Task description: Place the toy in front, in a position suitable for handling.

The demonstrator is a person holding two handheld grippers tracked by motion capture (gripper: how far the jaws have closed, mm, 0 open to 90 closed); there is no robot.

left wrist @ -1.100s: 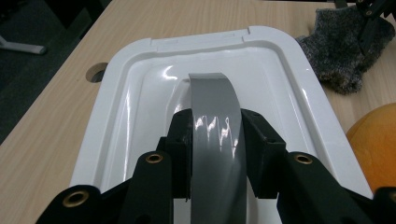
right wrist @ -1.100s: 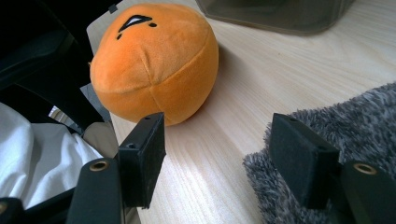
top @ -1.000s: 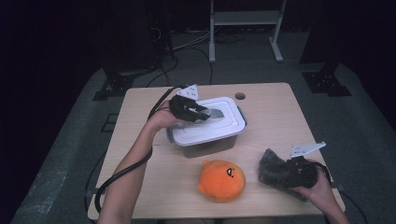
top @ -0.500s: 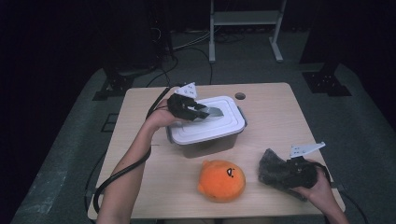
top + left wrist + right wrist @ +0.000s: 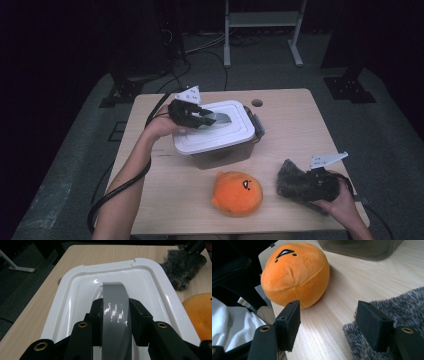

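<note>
Table [image 5: 300, 125]: box [image 5: 225, 152] sits toward the back, left of centre; lid [image 5: 212, 131] on top of it, tilted, handle [image 5: 116, 305] at lid centre. Left gripper [image 5: 200, 116] over the lid, jaws either side of the handle. Plush ball [image 5: 237, 193] on the tabletop in front of the box, near the front edge. Cloth [image 5: 292, 178] to the right of the ball, apart from it. Right gripper [image 5: 315, 184] on the cloth's right side, one jaw over the cloth, the other over bare table.
</note>
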